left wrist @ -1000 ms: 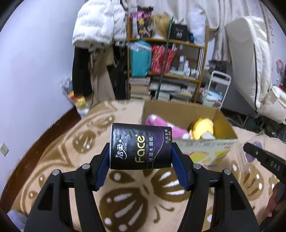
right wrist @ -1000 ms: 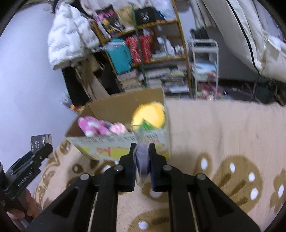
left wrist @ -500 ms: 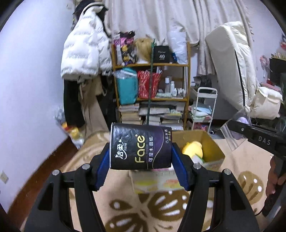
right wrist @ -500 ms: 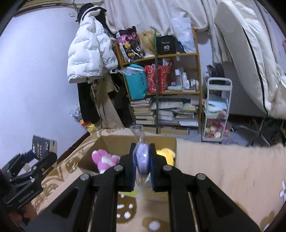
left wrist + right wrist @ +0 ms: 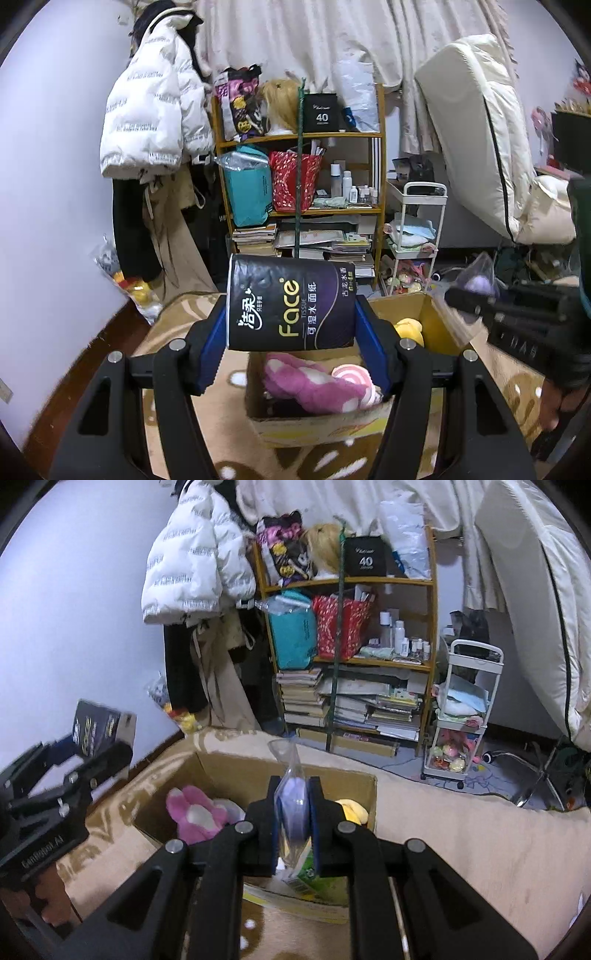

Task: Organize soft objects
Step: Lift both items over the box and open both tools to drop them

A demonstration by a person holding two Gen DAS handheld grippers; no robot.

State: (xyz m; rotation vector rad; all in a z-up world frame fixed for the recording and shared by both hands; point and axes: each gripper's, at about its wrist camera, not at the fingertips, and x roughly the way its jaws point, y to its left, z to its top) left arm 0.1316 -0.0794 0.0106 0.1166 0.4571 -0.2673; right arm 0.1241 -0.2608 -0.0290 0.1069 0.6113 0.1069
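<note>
L tool [image 5: 291,332] is clamped across a dark tissue pack [image 5: 290,304], blue pads on its two short ends, pack lying crosswise and level w/ the label facing the camera. R tool [image 5: 294,821] is pinched nearly flat on a clear plastic bag [image 5: 291,805] w/ something soft and lilac inside; the bag's loose top sticks up above the pads.

Both loads hang in the air over the cardboard box [image 5: 229,771], which sits on the patterned carpet [image 5: 480,842] near the carpet's far edge, in front of the shelf [image 5: 306,177]. Already in the box: pink plush toy [image 5: 314,384], yellow plush [image 5: 408,328].

Handling, my guess:
- Tissue pack: light, squashy, film wrap is slick. End-to-end hold looks ok since the ends give a bit under the pads. Squeeze harder and it only crumples; no breakage risk. It could twist between the pads if swung fast.
- Bag: v. light, floppy, film slippery. Best taken on the padded lump, not on bare film, else it slides out. That's about where the pads sit now.
- Nothing fragile; both can be let go from low height into the free space in the box, beside the plush toys.
</note>
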